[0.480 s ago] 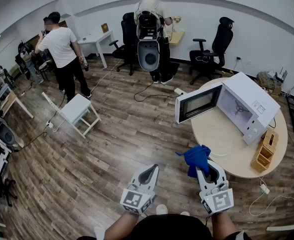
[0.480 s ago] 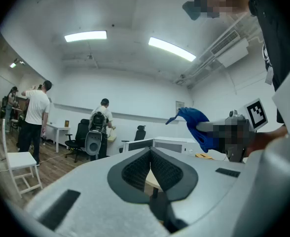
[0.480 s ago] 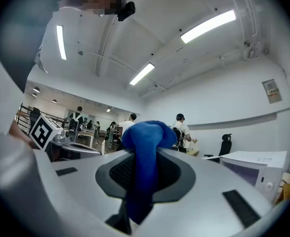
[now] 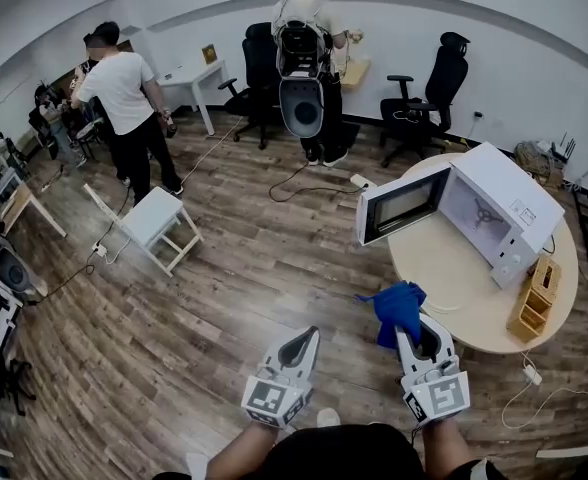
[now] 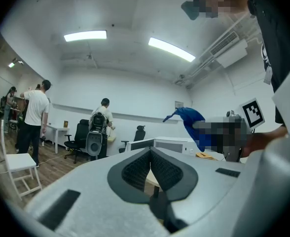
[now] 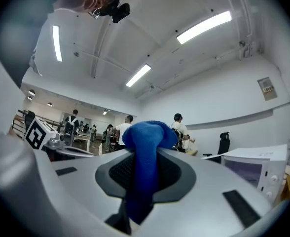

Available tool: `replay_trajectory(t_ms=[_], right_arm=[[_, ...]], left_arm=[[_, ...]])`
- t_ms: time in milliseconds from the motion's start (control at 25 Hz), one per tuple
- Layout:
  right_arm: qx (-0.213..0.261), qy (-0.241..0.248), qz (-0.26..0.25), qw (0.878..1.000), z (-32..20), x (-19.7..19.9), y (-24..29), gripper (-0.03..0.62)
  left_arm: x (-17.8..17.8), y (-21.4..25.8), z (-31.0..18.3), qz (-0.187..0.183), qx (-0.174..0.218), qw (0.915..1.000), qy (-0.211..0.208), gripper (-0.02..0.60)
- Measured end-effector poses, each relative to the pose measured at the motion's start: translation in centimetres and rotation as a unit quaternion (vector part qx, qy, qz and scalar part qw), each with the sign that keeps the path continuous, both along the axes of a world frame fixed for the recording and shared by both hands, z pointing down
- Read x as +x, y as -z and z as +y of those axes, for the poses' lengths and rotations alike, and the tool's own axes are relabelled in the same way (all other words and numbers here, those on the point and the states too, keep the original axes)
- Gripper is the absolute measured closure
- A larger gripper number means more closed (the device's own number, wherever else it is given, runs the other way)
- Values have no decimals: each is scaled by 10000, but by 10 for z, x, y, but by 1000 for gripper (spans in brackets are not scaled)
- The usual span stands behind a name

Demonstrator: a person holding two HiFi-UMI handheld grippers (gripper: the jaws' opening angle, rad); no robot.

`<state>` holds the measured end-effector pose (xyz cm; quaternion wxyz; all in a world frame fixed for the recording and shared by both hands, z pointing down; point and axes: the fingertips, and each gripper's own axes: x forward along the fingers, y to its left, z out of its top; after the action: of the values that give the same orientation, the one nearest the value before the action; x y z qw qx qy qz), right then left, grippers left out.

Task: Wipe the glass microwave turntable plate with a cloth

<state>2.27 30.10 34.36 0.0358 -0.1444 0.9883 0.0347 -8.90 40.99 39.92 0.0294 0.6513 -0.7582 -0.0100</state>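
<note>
My right gripper [image 4: 410, 332] is shut on a blue cloth [image 4: 395, 308], which bunches up over its tips near the front edge of the round table [image 4: 454, 268]. In the right gripper view the blue cloth [image 6: 145, 139] hangs down between the jaws of the right gripper [image 6: 144, 158]. My left gripper [image 4: 307, 335] is held over the wooden floor, shut with nothing in it; its left gripper view shows the left gripper [image 5: 151, 154] with jaws touching. A white microwave [image 4: 499, 208] stands on the table, door [image 4: 399, 206] swung open. A faint clear disc [image 4: 444, 304] seems to lie by the table's edge.
A wooden organizer box [image 4: 532, 303] sits at the table's right side. A white stool [image 4: 156, 220] stands on the floor at left. Two people [image 4: 124, 98] [image 4: 302, 58] stand farther back among black office chairs [image 4: 429, 98]. A cable [image 4: 304, 183] trails across the floor.
Both grippers have shifted slightly; the right one, with the cloth, sits a little farther right and lower in the head view. The grips are unchanged.
</note>
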Motion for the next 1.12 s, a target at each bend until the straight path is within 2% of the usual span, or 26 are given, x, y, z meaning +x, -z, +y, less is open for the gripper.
replay_trajectory(t_ms=[320, 560, 840, 1120], right_arm=[[-375, -81, -347, 9987, -9, -7, 0, 520], [-379, -150, -270, 9988, -35, -17, -1, 520], [-494, -256, -129, 9984, -93, -22, -15, 520], [-592, -400, 22, 9974, -163, -20, -27, 520]], left_arm=[[-11, -11, -4, -28, -112, 9999, -101, 575], [-16, -14, -31, 26, -163, 9995, -253, 575], [-29, -16, -91, -10, -252, 9989, -395, 575], [-34, -15, -172, -34, -297, 9976, -625, 575]])
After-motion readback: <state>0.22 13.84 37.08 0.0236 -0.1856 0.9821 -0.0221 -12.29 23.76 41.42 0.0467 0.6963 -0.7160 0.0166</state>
